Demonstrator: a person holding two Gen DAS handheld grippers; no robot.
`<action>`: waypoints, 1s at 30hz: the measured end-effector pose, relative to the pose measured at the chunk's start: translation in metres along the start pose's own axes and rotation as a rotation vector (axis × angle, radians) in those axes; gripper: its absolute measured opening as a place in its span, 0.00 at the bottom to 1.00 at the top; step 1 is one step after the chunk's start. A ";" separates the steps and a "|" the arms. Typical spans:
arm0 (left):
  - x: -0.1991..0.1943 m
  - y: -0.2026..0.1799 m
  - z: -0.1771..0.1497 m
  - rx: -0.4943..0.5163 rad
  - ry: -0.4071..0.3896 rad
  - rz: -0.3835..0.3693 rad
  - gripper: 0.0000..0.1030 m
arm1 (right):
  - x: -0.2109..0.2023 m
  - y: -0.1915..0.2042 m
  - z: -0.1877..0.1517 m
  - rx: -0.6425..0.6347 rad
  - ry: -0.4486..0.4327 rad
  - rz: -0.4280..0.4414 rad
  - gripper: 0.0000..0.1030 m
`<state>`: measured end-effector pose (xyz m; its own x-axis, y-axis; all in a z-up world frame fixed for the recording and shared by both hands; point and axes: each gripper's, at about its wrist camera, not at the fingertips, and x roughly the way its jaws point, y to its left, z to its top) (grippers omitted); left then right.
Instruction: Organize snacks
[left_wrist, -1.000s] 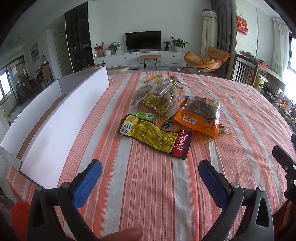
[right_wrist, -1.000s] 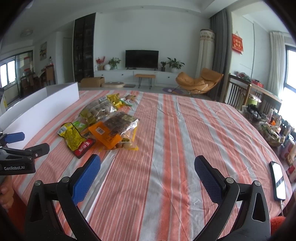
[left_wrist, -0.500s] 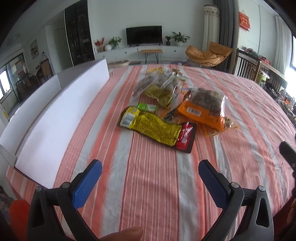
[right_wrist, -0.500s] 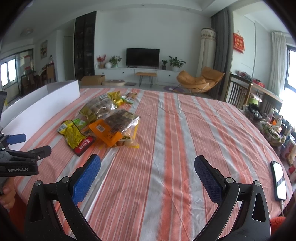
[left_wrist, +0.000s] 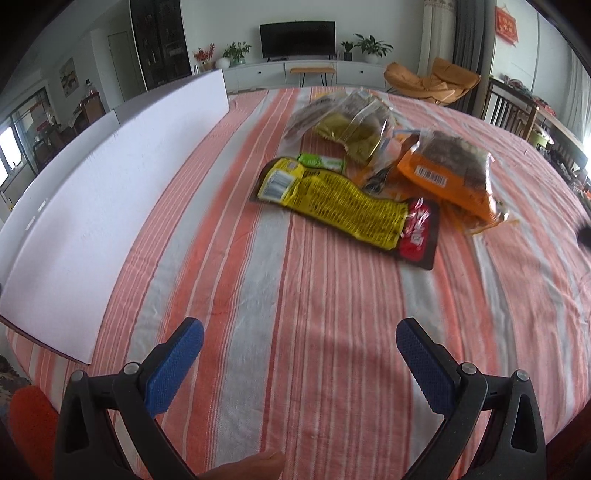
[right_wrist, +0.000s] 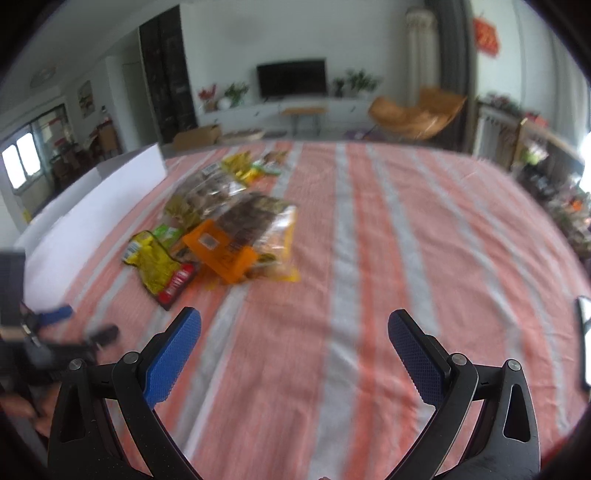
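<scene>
A pile of snack packets lies on the striped tablecloth. Nearest is a yellow and red packet (left_wrist: 345, 208) (right_wrist: 159, 266). To its right lies an orange bag (left_wrist: 448, 173) (right_wrist: 240, 240), behind it a small green packet (left_wrist: 321, 161) and clear bags (left_wrist: 347, 122) (right_wrist: 203, 192). My left gripper (left_wrist: 299, 350) is open and empty, short of the yellow packet. My right gripper (right_wrist: 293, 341) is open and empty, to the right of the pile. The left gripper also shows blurred at the left edge of the right wrist view (right_wrist: 74, 325).
A long white open box (left_wrist: 92, 206) (right_wrist: 92, 210) stands along the table's left side. A phone (right_wrist: 583, 343) lies at the table's right edge. A living room with a TV, cabinets and an orange chair lies beyond the table.
Both grippers have moved forward and lower towards the snack pile, which looks larger now. The right wrist view is motion-blurred. Both stay open.
</scene>
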<state>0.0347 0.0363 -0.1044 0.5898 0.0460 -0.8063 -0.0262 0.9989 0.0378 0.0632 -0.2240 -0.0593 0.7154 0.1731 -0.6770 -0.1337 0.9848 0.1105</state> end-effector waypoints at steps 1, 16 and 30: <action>0.002 0.000 -0.001 0.002 0.004 0.003 1.00 | 0.007 0.001 0.008 0.012 0.016 0.030 0.99; 0.013 0.010 -0.004 0.002 0.029 0.034 1.00 | 0.175 0.074 0.079 -0.008 0.354 -0.141 1.00; 0.017 0.011 -0.004 -0.011 0.031 0.029 1.00 | 0.136 0.019 0.055 -0.076 0.311 -0.164 0.98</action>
<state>0.0406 0.0484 -0.1200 0.5633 0.0749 -0.8229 -0.0521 0.9971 0.0551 0.1961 -0.1812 -0.1092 0.4900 -0.0107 -0.8717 -0.0936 0.9935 -0.0648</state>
